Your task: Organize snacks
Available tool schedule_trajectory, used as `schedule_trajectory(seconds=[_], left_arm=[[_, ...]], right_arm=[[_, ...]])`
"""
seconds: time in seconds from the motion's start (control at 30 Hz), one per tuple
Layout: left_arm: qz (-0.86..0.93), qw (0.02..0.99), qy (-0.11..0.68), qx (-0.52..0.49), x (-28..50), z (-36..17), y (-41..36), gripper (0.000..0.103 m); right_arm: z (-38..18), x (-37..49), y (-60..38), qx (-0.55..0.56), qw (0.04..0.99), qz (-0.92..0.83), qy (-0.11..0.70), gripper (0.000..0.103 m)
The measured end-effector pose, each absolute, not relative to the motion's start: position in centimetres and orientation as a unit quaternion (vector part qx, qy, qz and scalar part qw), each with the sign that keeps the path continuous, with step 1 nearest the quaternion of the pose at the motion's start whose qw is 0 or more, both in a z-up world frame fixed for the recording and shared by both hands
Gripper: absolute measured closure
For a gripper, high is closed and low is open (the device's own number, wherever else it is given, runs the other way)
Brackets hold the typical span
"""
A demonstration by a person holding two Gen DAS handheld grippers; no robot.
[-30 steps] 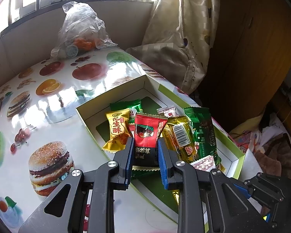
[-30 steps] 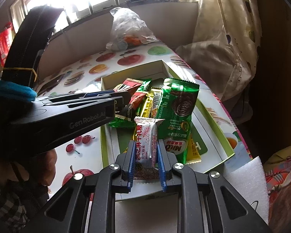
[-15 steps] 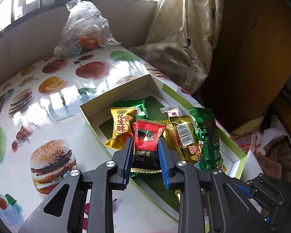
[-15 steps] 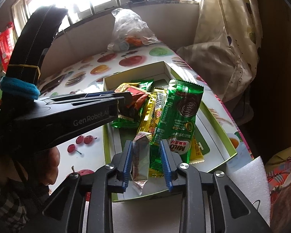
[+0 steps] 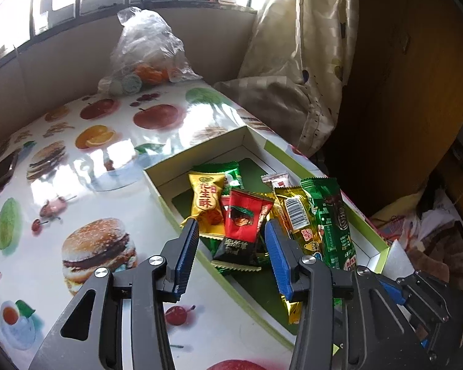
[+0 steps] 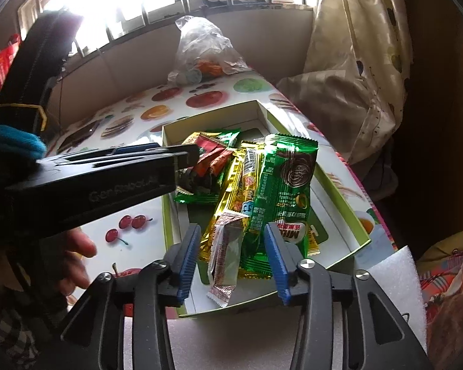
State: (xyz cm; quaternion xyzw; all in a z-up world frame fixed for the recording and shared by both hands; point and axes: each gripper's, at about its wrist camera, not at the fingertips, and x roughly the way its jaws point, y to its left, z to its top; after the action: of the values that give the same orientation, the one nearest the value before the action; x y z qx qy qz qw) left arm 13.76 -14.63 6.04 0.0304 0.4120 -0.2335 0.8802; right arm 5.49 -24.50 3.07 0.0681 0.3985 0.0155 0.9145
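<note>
A shallow white box with green rim (image 5: pixel 200 151) (image 6: pixel 339 203) holds several snack packets. In the left wrist view my left gripper (image 5: pixel 231 231) is open around a red and black packet (image 5: pixel 244 228) that lies on the pile beside a yellow packet (image 5: pixel 205 200). In the right wrist view my right gripper (image 6: pixel 233 232) is open; a small white and red packet (image 6: pixel 227 256) lies between the fingers on the box's near end, next to a green Milo packet (image 6: pixel 284 191) and gold packets (image 6: pixel 231 191). The left gripper's arm (image 6: pixel 92 185) crosses that view.
A table with a fruit and burger print cloth (image 5: pixel 77 185) carries the box. A clear plastic bag of items (image 5: pixel 145 52) sits at the far edge under the window. A curtain (image 5: pixel 293 61) hangs at right. White foam (image 6: pixel 395 277) lies by the box's near corner.
Both grippers opened. The left let go of the red and black packet; the right let go of the white and red packet, which dropped into the box's near end.
</note>
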Motion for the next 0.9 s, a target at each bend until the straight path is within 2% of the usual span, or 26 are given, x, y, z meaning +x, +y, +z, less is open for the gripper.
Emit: schedule_trajectory(seconds=[0.43,0.9], left_arm=[[-0.18,0.907,0.38,0.032,9.8,7.9,-11.6,0.057],[-0.118,0.902,0.415,0.027,4.0,4.2,-7.5,0.057]], right_arm=[[3.8,3.9,-23.6,0.048,0.923,0.004,0.381,0.054],[3.5,-0.6,-21.8,0.014,0.929,-0.006,0.37,0.052]])
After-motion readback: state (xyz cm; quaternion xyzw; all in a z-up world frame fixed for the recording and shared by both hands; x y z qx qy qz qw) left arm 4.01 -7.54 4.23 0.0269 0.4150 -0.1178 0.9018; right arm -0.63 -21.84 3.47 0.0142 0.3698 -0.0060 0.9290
